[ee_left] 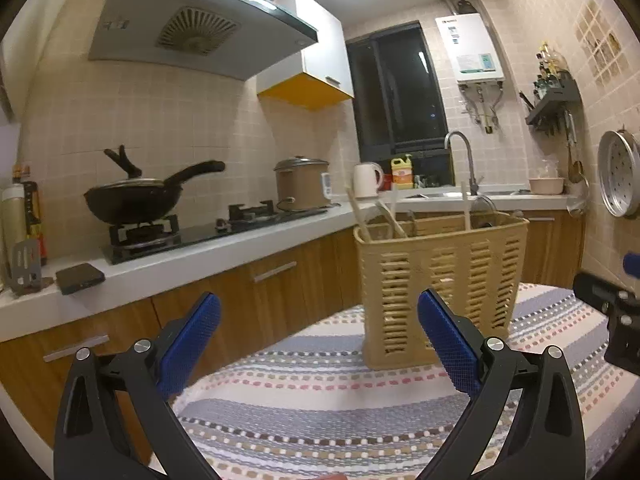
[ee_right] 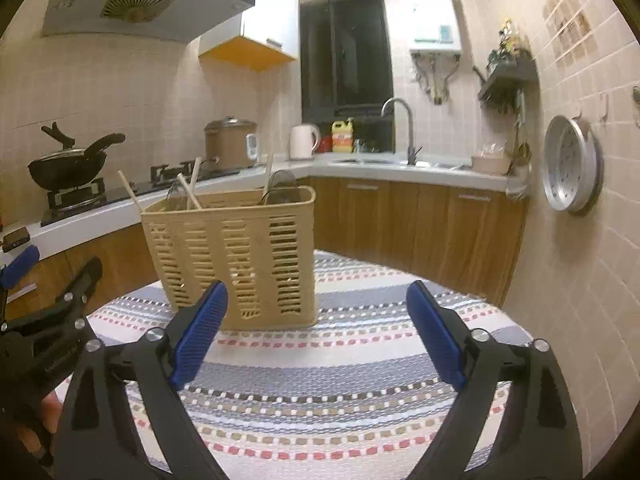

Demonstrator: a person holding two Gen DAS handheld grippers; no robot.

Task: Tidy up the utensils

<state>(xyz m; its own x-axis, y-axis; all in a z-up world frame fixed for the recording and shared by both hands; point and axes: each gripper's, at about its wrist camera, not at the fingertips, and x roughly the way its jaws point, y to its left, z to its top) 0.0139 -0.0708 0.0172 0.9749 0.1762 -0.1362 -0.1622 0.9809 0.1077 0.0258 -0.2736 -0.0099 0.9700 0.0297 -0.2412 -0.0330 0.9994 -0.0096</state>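
Note:
A beige slotted plastic utensil basket (ee_left: 440,280) stands upright on a striped tablecloth (ee_left: 320,408); it also shows in the right wrist view (ee_right: 236,256). Wooden chopsticks (ee_left: 382,218) and clear spoons (ee_right: 282,184) stick out of its top. My left gripper (ee_left: 318,320) is open and empty, just short of the basket and to its left. My right gripper (ee_right: 316,312) is open and empty, in front of the basket and to its right. Each gripper shows at the edge of the other's view.
The striped cloth (ee_right: 340,380) covers a round table. A kitchen counter (ee_left: 192,256) runs behind with a wok (ee_left: 132,200), a rice cooker (ee_left: 302,184), a kettle (ee_left: 366,180) and a sink tap (ee_left: 464,156). A metal steamer tray (ee_right: 570,168) hangs on the right wall.

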